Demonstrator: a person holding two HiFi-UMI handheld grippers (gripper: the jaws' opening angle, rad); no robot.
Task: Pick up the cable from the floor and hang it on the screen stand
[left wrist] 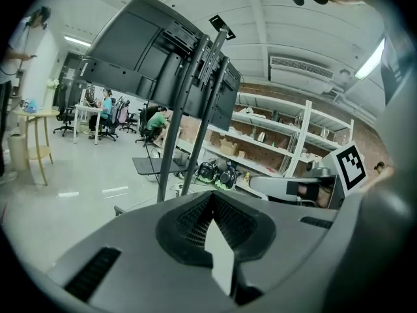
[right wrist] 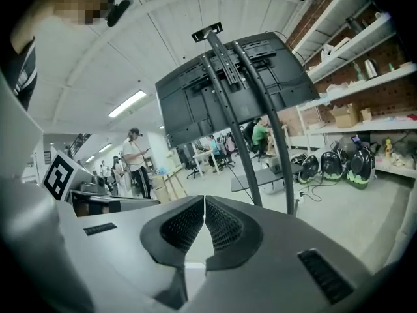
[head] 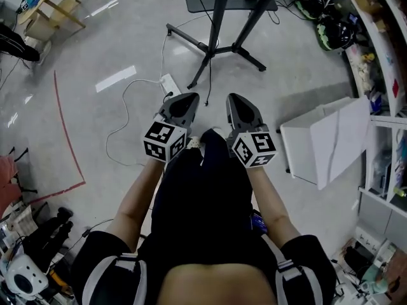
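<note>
Forearms, head view: nearest the lens, both reach forward over dark clothing, one gripper in each hand.
Left gripper, head view: clenched on nothing and angled towards the floor ahead, probably approaching the cable.
Right gripper, head view: just beside it, likewise clenched and empty.
Cable, head view: white, looping loose on the floor ahead-left of the left gripper and running to a power strip; not yet lifted.
Screen stand, head view: black legs splayed just beyond the strip. Open floor lies to the left; a white box crowds the right.
Left gripper view: jaw tips meet with nothing between; poles and screens rise ahead.
Right gripper view: jaw tips pressed together, empty; the stand is straight ahead.
</note>
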